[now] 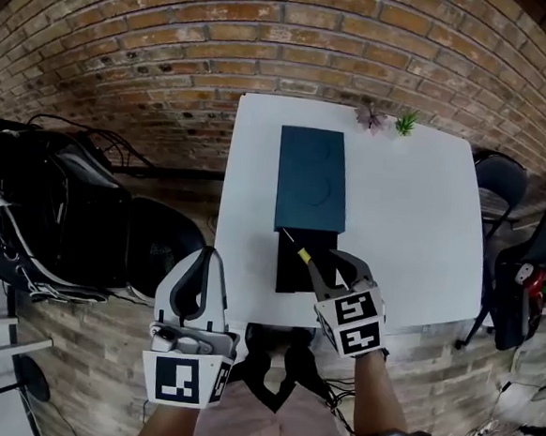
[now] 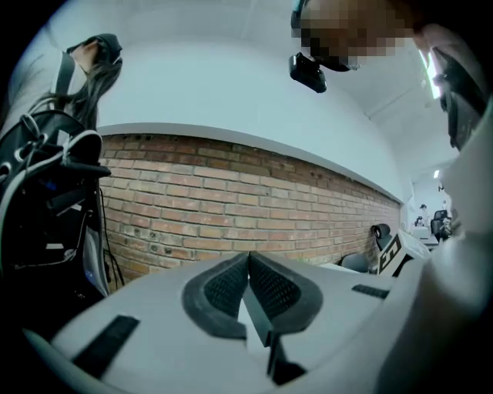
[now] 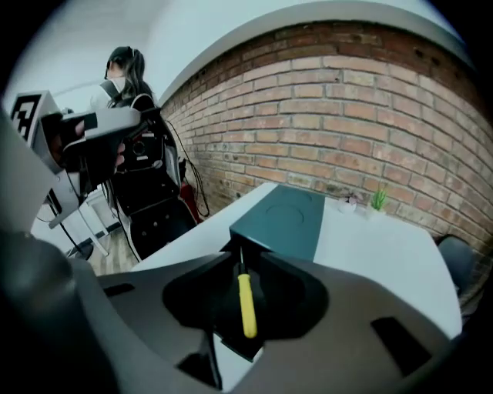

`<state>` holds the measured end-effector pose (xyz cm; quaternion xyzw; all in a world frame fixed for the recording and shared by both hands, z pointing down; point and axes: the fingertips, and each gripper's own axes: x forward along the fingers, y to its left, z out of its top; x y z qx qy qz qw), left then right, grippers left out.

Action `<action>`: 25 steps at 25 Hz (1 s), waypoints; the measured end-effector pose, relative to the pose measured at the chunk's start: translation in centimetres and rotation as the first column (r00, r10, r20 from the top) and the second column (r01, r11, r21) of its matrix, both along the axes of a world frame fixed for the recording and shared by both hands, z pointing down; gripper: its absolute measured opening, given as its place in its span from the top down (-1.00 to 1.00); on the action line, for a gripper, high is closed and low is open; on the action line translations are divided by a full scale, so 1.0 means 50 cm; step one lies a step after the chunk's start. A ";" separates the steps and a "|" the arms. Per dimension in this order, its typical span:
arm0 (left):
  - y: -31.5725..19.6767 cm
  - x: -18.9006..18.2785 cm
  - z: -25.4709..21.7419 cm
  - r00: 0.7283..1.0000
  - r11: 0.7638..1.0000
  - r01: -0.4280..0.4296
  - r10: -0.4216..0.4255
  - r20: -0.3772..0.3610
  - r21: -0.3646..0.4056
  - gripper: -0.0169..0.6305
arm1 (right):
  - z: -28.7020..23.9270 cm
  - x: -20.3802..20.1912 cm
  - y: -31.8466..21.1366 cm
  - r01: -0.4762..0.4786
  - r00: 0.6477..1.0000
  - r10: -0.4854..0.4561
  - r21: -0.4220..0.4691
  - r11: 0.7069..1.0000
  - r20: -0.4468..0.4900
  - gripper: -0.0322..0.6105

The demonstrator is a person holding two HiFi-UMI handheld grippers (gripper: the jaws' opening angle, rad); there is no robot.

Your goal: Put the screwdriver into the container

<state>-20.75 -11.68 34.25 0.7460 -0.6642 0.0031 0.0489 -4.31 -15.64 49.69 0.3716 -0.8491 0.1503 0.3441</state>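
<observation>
Your right gripper (image 1: pixel 329 262) gaped over the yellow-handled screwdriver (image 3: pixel 246 304) — seemingly released into the dark teal rectangular container (image 1: pixel 312 178); left gripper (image 2: pixel 248 278) closed, empty. Next: lift clear.

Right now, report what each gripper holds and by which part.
Nothing is held. The right gripper stands open, clear of the thin yellow-handled screwdriver lying in the open drawer of the dark teal container. The left gripper is shut, empty.

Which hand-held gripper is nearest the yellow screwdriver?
The right hand-held gripper: the screwdriver shows between its open jaws. The left hand-held gripper is shut and empty.
</observation>
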 end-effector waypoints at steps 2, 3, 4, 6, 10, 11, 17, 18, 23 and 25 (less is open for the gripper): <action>0.007 0.008 -0.032 1.000 0.999 -0.008 0.008 -0.004 0.033 0.91 | -0.061 0.000 -0.003 -0.021 0.999 0.018 0.066 0.998 0.044 0.56; 0.010 0.011 -0.050 1.000 0.999 -0.012 0.013 -0.003 0.053 0.91 | -0.095 0.000 -0.004 -0.034 0.997 0.028 0.103 0.994 0.067 0.58; 0.014 0.015 -0.068 1.000 0.997 -0.016 0.016 0.001 0.071 0.91 | -0.129 -0.002 -0.003 -0.048 0.995 0.036 0.140 0.989 0.091 0.59; 0.022 0.021 -0.108 1.000 0.994 -0.021 0.020 0.012 0.108 0.91 | -0.200 -0.006 0.002 -0.076 0.989 0.046 0.216 0.973 0.141 0.64; 0.038 0.029 -0.186 0.999 0.983 -0.028 0.025 0.023 0.181 0.91 | -0.328 -0.007 0.024 -0.121 0.978 0.046 0.375 0.919 0.203 0.79; 0.044 0.030 -0.203 0.999 0.980 -0.034 0.030 0.024 0.198 0.91 | -0.355 -0.005 0.033 -0.135 0.975 0.048 0.405 0.904 0.217 0.83; 0.069 0.039 -0.284 0.998 0.955 -0.065 0.054 0.043 0.288 0.91 | -0.462 0.007 0.073 -0.192 0.961 0.052 0.519 0.833 0.272 0.89; 0.072 0.044 -0.290 0.997 0.953 -0.070 0.061 0.041 0.293 0.91 | -0.470 0.011 0.080 -0.197 0.960 0.054 0.528 0.826 0.274 0.89; 0.086 0.066 -0.315 0.995 0.941 -0.102 0.090 0.051 0.322 0.91 | -0.499 0.027 0.104 -0.218 0.959 0.068 0.566 0.795 0.274 0.90; 0.092 0.075 -0.320 0.993 0.937 -0.112 0.099 0.058 0.331 0.91 | -0.508 0.034 0.111 -0.231 0.956 0.074 0.572 0.787 0.283 0.90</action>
